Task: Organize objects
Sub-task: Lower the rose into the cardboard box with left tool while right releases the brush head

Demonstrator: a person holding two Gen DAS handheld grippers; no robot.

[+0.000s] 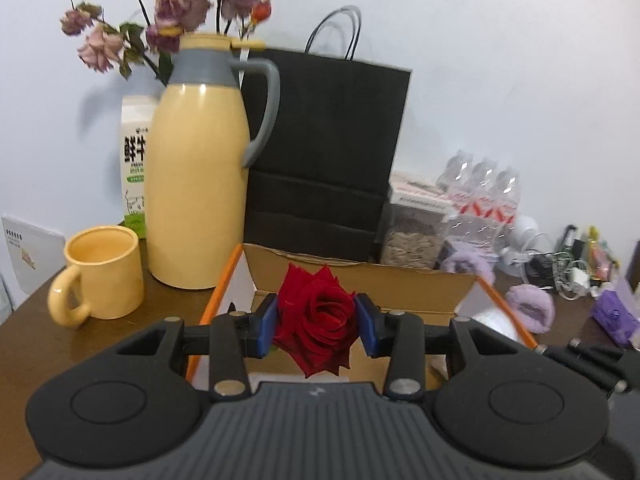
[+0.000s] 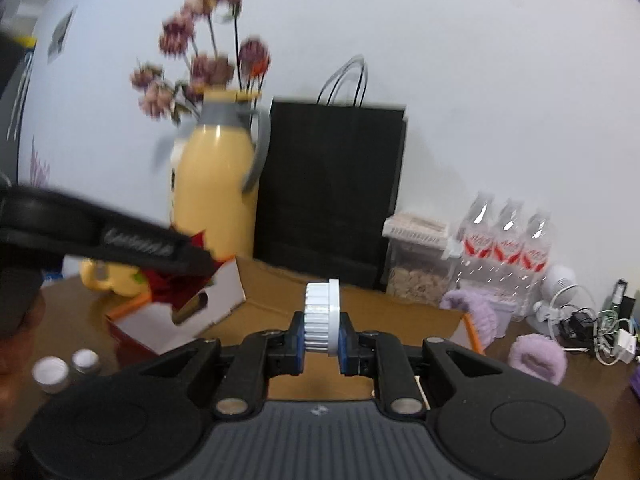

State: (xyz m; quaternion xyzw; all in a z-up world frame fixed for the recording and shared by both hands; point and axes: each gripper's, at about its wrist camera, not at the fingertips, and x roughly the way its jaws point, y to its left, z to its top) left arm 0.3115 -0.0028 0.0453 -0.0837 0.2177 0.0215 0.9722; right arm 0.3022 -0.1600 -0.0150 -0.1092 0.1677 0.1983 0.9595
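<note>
1. My left gripper [image 2: 200, 258] smears across the right wrist view, a dark blurred bar; how its jaws stand I can't tell from there.
2. The red rose [image 1: 318, 320] hides its own stem behind the bloom, and in the right wrist view only blurred red scraps show.
3. The milk carton [image 1: 134, 168] sits half behind the yellow jug [image 1: 196, 184]; its print is cut short.
4. The dried flowers [image 1: 168, 12] run off the top edge, blurred, and their vase stays hidden.
5. The cardboard box [image 1: 360, 280] keeps its floor behind my fingers.
6. The cable tangle [image 2: 600, 332] at far right is too small to sort.
7. The white ribbed part [image 2: 323, 316] is clamped edge-on; its faces are hidden.
</note>
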